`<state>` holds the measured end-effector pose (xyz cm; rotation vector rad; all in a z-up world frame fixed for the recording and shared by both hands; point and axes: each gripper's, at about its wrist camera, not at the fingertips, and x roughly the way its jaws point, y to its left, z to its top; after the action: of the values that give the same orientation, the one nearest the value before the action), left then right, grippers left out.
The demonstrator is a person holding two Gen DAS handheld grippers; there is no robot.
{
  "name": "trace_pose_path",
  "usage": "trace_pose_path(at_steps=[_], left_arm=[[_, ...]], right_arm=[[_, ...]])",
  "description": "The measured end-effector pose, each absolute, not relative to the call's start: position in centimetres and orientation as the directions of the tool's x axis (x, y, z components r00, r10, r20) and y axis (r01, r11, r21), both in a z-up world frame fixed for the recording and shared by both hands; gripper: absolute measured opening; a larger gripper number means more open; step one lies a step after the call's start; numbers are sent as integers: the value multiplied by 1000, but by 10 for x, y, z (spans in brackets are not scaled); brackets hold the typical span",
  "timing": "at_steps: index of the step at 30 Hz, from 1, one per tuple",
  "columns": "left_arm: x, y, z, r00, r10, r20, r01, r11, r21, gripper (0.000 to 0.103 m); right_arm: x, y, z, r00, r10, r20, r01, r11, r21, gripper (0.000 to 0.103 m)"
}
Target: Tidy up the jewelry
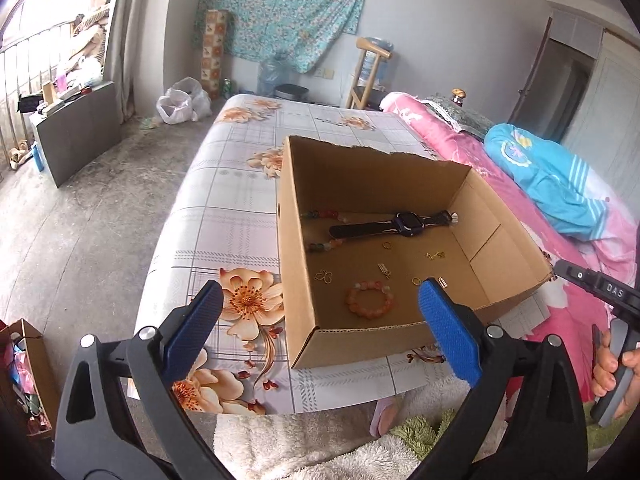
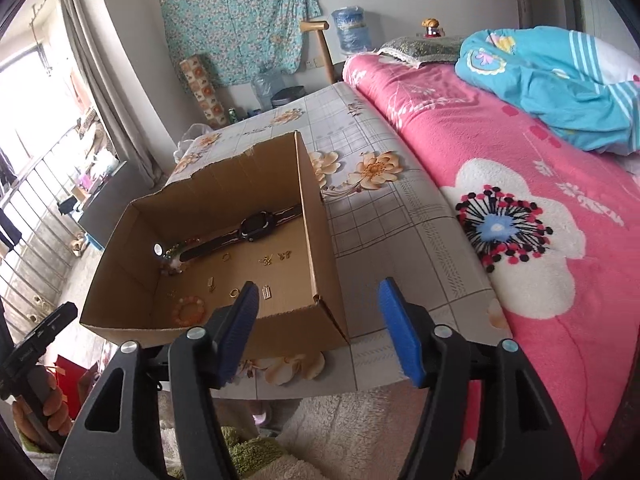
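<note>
Both grippers — left gripper [image 1: 320, 332] and right gripper [image 2: 320, 330] — stand with jaws apart, nothing between the pads, hovering before the cardboard box [image 1: 298, 264] on the floral sheet [image 1: 224, 216]. Box contents: black watch [image 1: 404, 222], pink bead bracelet [image 1: 370, 300], multicoloured bead strand [image 1: 324, 214], small gold pieces — butterfly charm [image 1: 323, 276].

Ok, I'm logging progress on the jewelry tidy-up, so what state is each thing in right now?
Cardboard box: open, on the bed.
Watch: in the box, strap laid flat.
Pink bead bracelet: in the box, lying flat.
Left gripper: open, empty.
Right gripper: open, empty.
</note>
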<state>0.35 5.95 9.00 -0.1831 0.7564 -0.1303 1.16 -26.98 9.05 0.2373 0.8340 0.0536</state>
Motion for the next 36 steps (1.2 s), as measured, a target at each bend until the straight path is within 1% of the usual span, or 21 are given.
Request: trace_pose_path(at_steps=[2,3,5,9,12,17,22,26,36], left_arm=[[1,57,97,723,-152,-674,25,981,-194,95],[-1,54,99,723,-145,-675,22,982,-188,95],[-6,49,105,732,-133,-668,17,984,-178,95],[-11,36,119,754,-90,-650,-2,990,-140,95],[-10,25,124,743,-83,-664,1,992,-123,95],[-1,4,120,689,-50,-723,16,998,-54,95],[3,2,103,609,-48,-792,0,998,-60,95],[5,7,94,573,-41,-818,-24,997,-67,95],[8,6,80,518,-42,-855,-32,997,-69,95]], right_arm=[[0,-262,97,680,131,-721,38,976,213,78],[-4,-257,99,682,135,-719,29,977,211,80],[-12,-246,102,678,133,-723,19,980,198,88],[-19,-222,106,665,148,-732,-22,984,179,93],[-22,-210,113,676,161,-719,-43,983,181,96],[-16,-193,116,658,89,-747,4,993,121,96],[-8,-190,105,602,96,-793,21,991,135,96],[-1,-186,94,563,84,-822,31,992,122,96],[8,-177,86,531,84,-843,6,995,103,96]])
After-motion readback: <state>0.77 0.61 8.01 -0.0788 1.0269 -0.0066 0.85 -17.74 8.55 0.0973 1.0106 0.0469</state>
